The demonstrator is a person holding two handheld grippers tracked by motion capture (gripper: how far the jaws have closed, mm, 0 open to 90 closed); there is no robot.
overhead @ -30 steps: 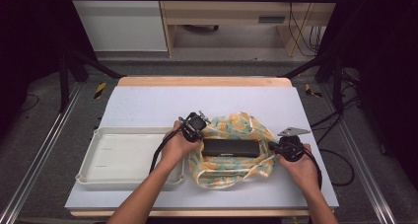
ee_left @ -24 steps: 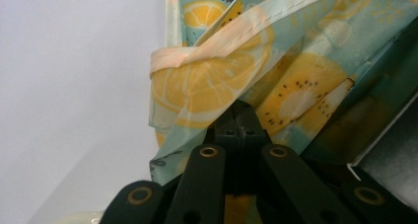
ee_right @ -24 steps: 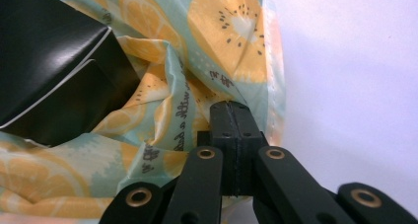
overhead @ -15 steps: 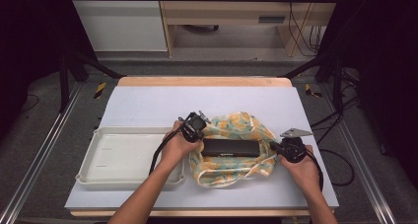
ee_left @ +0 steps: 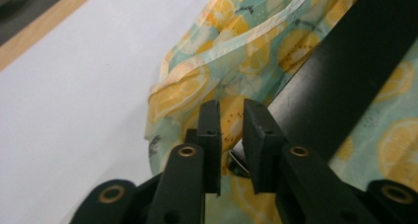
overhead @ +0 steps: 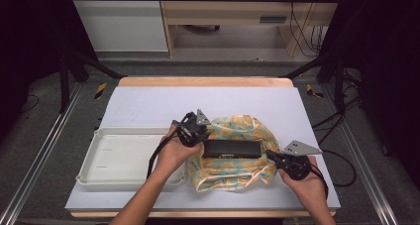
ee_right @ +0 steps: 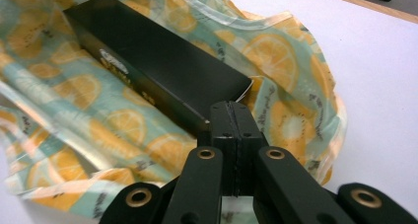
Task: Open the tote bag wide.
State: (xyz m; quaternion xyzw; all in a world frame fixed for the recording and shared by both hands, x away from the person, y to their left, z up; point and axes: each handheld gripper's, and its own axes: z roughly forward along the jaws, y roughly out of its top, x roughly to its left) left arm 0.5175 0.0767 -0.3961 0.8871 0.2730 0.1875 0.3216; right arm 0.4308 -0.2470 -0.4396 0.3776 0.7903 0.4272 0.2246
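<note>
Black box on lemon-print cloth, my two grippers at its ends.

A white tray (overhead: 119, 158) sits at the table's (overhead: 148, 103) left edge near the front corner, and my left forearm crosses its right rim. My left gripper (overhead: 194, 131) hangs over the left fold of the cloth (overhead: 233, 170), by the box's left end; its jaws have just been opening and stand a little apart, with cloth behind the gap and nothing pinched in it. The black box (overhead: 232, 148) lies lengthwise on the cloth, right of the table's middle toward the front edge. My right gripper (overhead: 271, 154) is at the box's right end, jaws pressed together; whether a bit of cloth is caught there I cannot tell.
</note>
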